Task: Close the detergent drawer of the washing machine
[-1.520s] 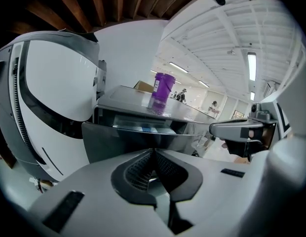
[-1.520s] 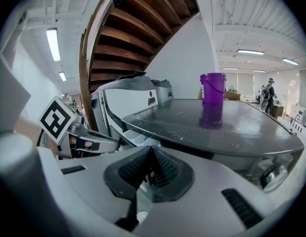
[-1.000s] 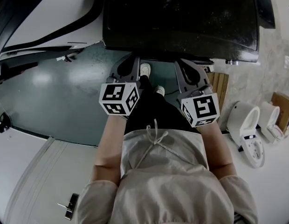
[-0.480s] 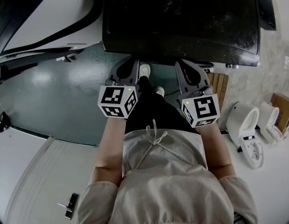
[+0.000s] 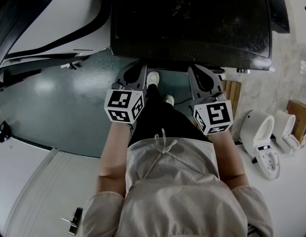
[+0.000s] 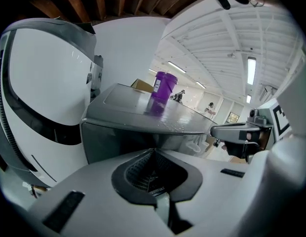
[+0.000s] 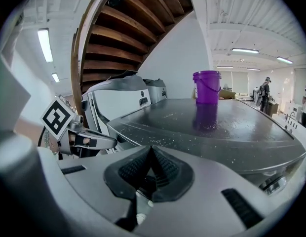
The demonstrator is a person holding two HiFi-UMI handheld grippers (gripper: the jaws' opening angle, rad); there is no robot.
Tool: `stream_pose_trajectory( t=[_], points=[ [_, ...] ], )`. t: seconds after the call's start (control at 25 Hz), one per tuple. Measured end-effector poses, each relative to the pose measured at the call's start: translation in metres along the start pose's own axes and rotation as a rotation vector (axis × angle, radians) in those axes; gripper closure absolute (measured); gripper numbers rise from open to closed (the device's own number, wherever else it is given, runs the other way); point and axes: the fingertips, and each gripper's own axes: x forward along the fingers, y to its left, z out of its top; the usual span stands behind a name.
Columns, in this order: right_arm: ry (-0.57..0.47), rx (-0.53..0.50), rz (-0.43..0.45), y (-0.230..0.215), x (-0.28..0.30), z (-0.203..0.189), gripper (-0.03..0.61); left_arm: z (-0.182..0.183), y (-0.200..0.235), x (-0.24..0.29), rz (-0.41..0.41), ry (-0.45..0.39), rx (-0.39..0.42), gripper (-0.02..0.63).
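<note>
Right, head view first: I'm standing square to the washing machine (image 5: 192, 19), its dark speckled top filling the upper frame. The left gripper (image 5: 135, 73) and right gripper (image 5: 202, 78) are both held just short of its front edge, one either side of my shoes (image 5: 153, 76) on the teal floor (image 5: 54, 98). Compared with a second ago, almost nothing has moved. The marker cubes have drifted a touch and the machine's edge has slid slightly in frame, which looks like my head shifting rather than any reach.

Over to the left gripper view: the tongs are pressed together, ribbed pads meeting in a V, with nothing between them. Beyond them I see the machine's grey top with a purple bucket (image 6: 164, 85) standing on it, and a curved white panel (image 6: 39, 83) off to the side.

Right gripper view, same story: pads closed on each other and empty, the bucket upright on the wet-looking top, and the underside of a wooden staircase (image 7: 123, 28) above.

As for the detergent drawer, I can't find it in any view. The front face where I'd expect it is tucked below the lid's edge. So no contact and no push under way. My read is that I'm either poised before the shove or already past it, and I can't tell which.
</note>
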Motion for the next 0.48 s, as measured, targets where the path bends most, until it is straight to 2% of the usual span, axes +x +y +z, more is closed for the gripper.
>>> stream_pose_trajectory(
  t=[0.24, 0.48],
  points=[
    [-0.044, -0.020, 0.035, 0.009, -0.010, 0.028, 0.572, 0.015, -0.004, -0.024, -0.015, -0.020, 0.066, 0.595],
    [-0.114, -0.049, 0.055, 0.014, -0.025, 0.067, 0.572, 0.068, -0.030, -0.060, -0.070, -0.127, 0.179, 0.595]
  ],
)
